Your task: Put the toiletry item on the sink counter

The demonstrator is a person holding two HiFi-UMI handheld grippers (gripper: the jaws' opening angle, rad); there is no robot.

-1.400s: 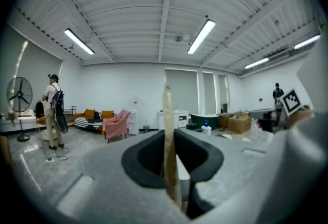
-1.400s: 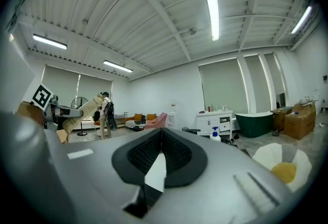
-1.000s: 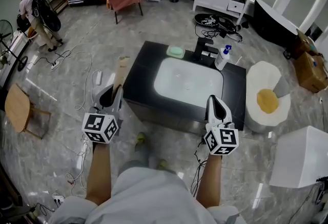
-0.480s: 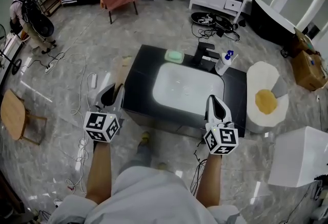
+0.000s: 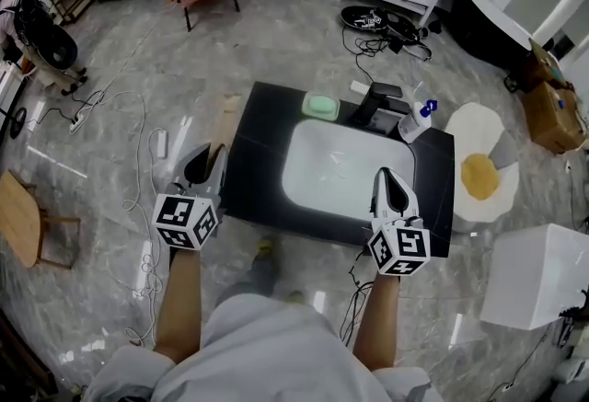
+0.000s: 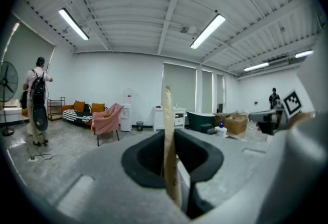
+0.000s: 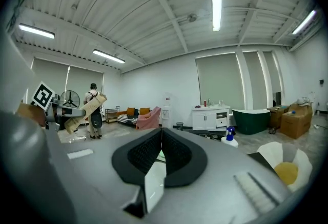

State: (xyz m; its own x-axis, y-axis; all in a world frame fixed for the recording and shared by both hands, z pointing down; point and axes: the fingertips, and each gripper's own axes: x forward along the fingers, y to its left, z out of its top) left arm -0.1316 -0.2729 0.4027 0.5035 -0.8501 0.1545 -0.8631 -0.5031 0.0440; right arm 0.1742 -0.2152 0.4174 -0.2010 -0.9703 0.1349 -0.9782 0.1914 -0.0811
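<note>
2 hand-held grippers hover at the near edge of a black sink counter (image 5: 262, 152), seen from above. The left gripper (image 5: 206, 163) pinches a flat tan toiletry item (image 5: 225, 120), which juts forward just beside the counter's left edge and is not yet over it. The right gripper (image 5: 390, 190) is pressed together on nothing, near the near right corner. Over the last second both grippers have barely shifted, while the counter has slid slightly closer in view, so the person seems to be approaching. Placement still lies ahead. A green soap dish (image 5: 320, 105), black tap (image 5: 377, 101) and spray bottle (image 5: 416, 122) line the far edge.
</note>
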